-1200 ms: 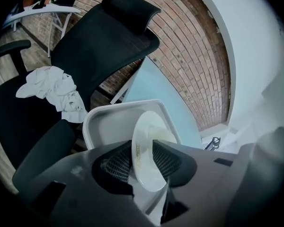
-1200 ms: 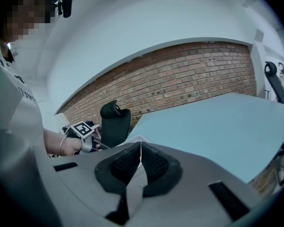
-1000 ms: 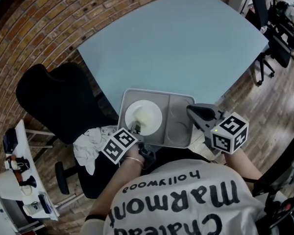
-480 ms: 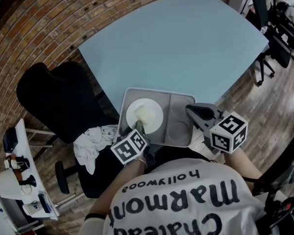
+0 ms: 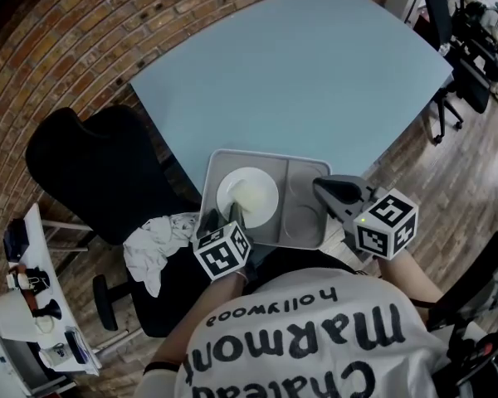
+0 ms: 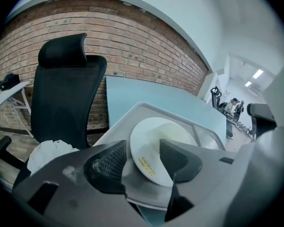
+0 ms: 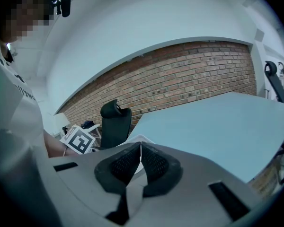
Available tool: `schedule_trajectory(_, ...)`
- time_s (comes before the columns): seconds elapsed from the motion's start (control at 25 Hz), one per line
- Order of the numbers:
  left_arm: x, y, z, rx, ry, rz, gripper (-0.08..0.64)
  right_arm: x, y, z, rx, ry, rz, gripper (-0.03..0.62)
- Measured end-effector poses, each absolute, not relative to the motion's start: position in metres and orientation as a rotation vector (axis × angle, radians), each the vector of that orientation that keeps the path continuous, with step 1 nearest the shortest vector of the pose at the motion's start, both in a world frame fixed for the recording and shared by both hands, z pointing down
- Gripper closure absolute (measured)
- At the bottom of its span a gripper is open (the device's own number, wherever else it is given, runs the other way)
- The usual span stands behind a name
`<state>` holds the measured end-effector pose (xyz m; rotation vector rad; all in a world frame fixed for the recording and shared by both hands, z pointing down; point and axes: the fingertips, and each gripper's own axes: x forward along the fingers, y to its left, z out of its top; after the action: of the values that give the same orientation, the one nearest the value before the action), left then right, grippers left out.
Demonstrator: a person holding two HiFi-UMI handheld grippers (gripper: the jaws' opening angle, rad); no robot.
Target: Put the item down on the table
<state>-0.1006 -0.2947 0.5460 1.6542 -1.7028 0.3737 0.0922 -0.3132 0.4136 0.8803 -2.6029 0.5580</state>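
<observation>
While poised at near corner of pale blue surface (image 5: 315,73), grey two-well tray (image 5: 266,155) carries round white plate (image 5: 247,197) in left well; contact with surface unclear. Right tongs (image 5: 322,186) pinched tight on tray's right rim. Left tongs (image 5: 222,218) gape wide, astride near rim, gripping nothing. Since a second ago: left tongs slid right from near-left corner to below plate; tray hardly shifted.

White black-lettered T-shirt (image 5: 315,338); grey left tongs (image 5: 222,216), right tongs (image 5: 320,186).
</observation>
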Motion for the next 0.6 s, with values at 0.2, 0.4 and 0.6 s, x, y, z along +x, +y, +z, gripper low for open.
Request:
schedule_trajectory(0.2,-0.101,-0.294,0.547,1.655,-1.692,0.370,0.362,0.092,-0.312,0.415,0.885,-2.598,0.559,0.582)
schedule_trajectory(0.4,-0.097,-0.295,0.545,1.665,-1.680,0.350,0.362,0.093,-0.314,0.414,0.881,-2.601,0.558,0.581)
schedule_trajectory(0.6,-0.100,-0.290,0.533,1.720,-1.637,0.271,0.364,0.085,-0.309,0.412,0.872,-2.602,0.555,0.581)
